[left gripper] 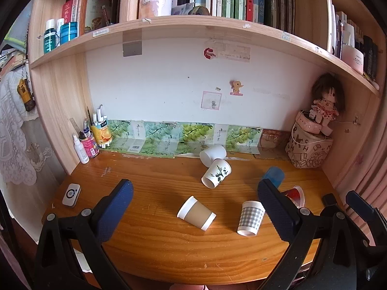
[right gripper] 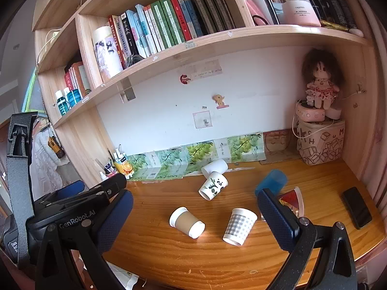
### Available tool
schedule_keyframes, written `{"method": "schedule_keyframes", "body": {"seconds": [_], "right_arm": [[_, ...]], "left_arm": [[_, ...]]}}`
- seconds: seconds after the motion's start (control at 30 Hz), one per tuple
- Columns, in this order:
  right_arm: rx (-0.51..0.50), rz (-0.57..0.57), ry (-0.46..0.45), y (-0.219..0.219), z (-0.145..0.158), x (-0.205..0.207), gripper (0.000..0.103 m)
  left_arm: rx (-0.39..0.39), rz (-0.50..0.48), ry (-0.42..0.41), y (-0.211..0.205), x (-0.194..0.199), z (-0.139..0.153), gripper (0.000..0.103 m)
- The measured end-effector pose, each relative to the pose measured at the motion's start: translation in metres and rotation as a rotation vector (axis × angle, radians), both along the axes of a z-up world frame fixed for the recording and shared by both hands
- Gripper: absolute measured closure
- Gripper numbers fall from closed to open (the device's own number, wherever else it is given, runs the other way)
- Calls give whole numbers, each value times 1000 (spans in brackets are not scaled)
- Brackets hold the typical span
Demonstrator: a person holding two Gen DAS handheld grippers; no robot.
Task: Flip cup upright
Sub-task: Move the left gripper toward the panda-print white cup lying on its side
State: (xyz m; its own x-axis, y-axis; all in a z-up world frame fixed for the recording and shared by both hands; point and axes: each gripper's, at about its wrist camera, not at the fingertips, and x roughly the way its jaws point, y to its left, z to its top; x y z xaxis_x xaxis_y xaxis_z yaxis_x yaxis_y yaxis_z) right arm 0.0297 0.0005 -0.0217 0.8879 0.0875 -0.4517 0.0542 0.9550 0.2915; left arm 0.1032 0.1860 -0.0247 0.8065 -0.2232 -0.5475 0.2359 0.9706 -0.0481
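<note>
Several paper cups lie on the wooden desk [left gripper: 150, 239]. A brown cup [left gripper: 196, 213] [right gripper: 186, 222] lies on its side at the middle. A grey checked cup [left gripper: 250, 218] [right gripper: 239, 226] stands mouth down to its right. A panda cup [left gripper: 216, 173] [right gripper: 213, 185] and a plain white cup [left gripper: 212, 155] [right gripper: 214, 166] lie on their sides further back. A blue cup [left gripper: 273, 174] [right gripper: 272, 181] and a red cup [left gripper: 295, 194] [right gripper: 291, 200] lie at the right. My left gripper [left gripper: 193, 205] is open, above the desk's front, empty. My right gripper [right gripper: 193, 212] is open and empty, to the right of the left one.
A white remote [left gripper: 71, 194] lies at the front left. A black phone [right gripper: 356, 207] lies at the right. Pen holders and a spray bottle [left gripper: 81, 150] stand in the back left corner. A patterned box with a doll [left gripper: 308, 149] stands in the back right corner. A shelf of books runs overhead.
</note>
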Motion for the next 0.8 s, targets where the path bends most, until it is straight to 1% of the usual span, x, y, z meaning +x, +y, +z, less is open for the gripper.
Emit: {"method": "schedule_keyframes", "body": {"seconds": [0.1,0.27,0.47,0.7,0.8], "right_arm": [[4,-13,26,2,-2,16,0],[25,-69,91,0,-10,45,0],[89,-145,177,-7,-21,80,0],[171,-238,274,-18,-44,105,0],[193,-273,311,-22,-53,113,0]], "left_arm": [[-4,-32,36,0,23,-3,1],[34,-96,87,-8,61,-7,1],[103,-205,153,-24,106,-14,1],[143,-366,261,-47,157,-32,1],[145,-427,308,-57,174,-41,1]]}}
